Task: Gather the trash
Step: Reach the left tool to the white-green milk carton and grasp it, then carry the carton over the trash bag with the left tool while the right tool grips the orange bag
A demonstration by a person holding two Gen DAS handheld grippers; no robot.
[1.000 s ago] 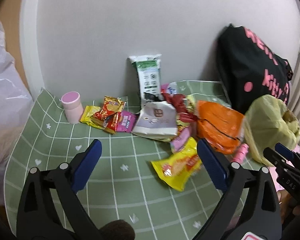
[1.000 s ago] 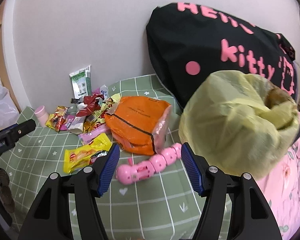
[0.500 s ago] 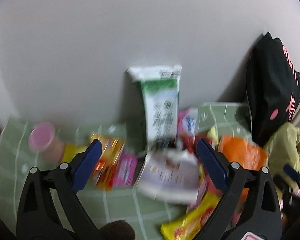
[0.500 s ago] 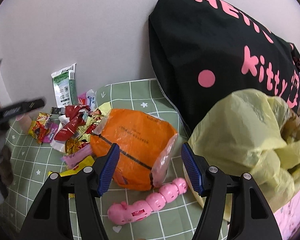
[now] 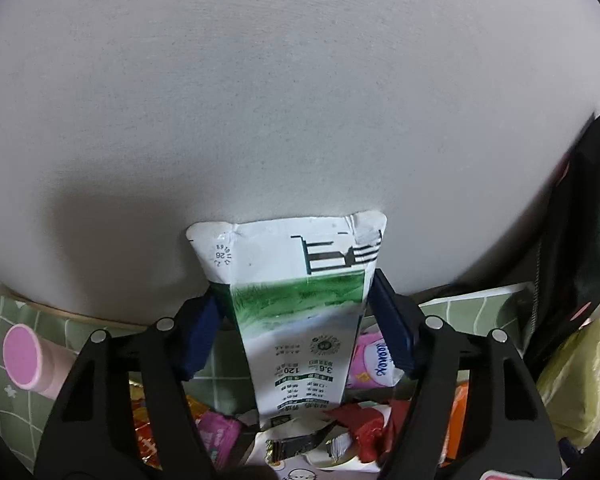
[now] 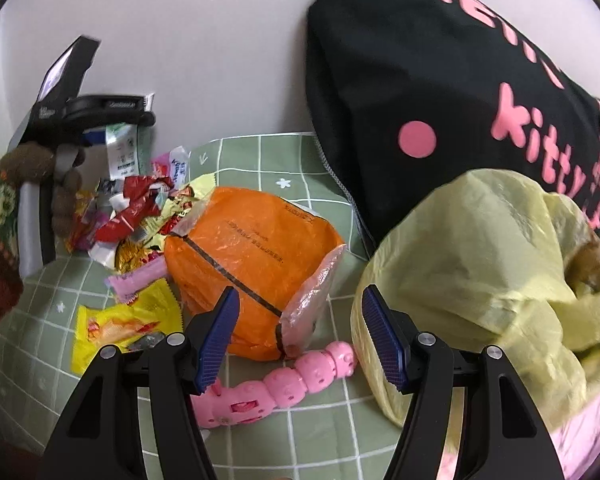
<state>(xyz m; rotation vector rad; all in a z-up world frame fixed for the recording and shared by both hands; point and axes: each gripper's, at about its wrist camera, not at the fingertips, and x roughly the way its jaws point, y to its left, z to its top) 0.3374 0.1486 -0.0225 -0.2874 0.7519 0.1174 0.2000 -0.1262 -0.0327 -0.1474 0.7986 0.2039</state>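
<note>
A white and green milk pouch (image 5: 300,320) leans upright against the wall. My left gripper (image 5: 296,324) is open with one blue pad on each side of the pouch; touch cannot be told. In the right wrist view the pouch (image 6: 126,148) and the left gripper (image 6: 72,120) sit at the far left. My right gripper (image 6: 300,336) is open and empty above an orange bag (image 6: 252,264) and a pink toy (image 6: 276,388). A yellow-green trash bag (image 6: 480,280) lies at the right.
A heap of snack wrappers (image 6: 140,216) and a yellow wrapper (image 6: 120,324) lie on the green checked mat (image 6: 260,152). A pink-lidded jar (image 5: 32,360) stands at the left. A black Hello Kitty bag (image 6: 440,80) leans on the wall at the right.
My left gripper has moved forward to the wall and now straddles the milk pouch. My right gripper has edged closer to the orange bag and the trash bag.
</note>
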